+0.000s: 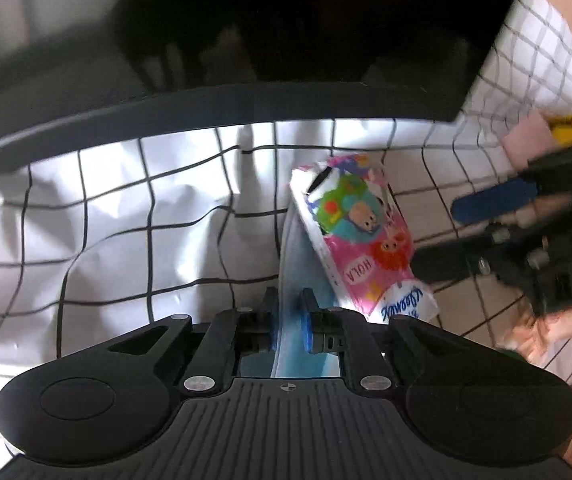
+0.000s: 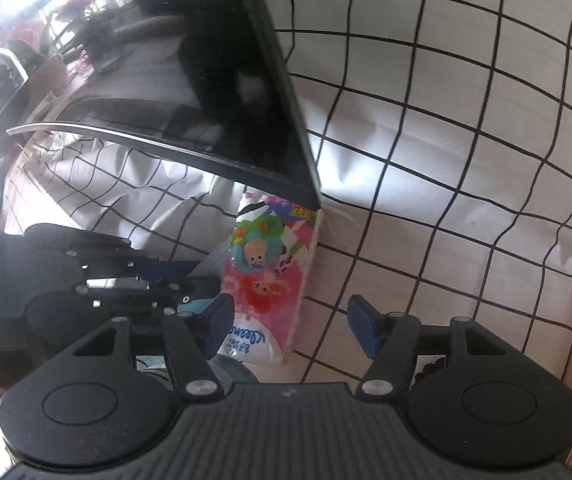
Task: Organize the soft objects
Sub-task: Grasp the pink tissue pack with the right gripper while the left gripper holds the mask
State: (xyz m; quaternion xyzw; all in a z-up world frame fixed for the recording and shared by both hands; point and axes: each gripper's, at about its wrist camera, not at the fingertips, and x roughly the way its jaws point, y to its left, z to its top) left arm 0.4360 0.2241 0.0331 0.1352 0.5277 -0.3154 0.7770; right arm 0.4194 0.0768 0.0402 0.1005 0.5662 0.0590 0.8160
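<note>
The left gripper (image 1: 288,312) pinches a thin blue cloth (image 1: 300,256) beside the light, squashy tissue pack (image 2: 270,280), best gripped across its sides by the half-open, empty right gripper (image 2: 290,324).

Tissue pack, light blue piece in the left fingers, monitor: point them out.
tissue pack (image 2: 274,276), right wrist view, pink printed front.
light blue piece (image 1: 292,280), left wrist view, upper edge.
monitor (image 2: 214,80), right wrist view, dark screen.

Both fisheye cameras ride just behind their own fingers, looking steeply down from close range at the white black-gridded cloth (image 1: 126,208) on the bench. Both views share the pink cartoon-printed tissue pack (image 1: 360,236) (image 2: 274,276) and the glossy black screen (image 1: 306,20) (image 2: 222,92). Each camera sees the other gripper at its edge.
</note>
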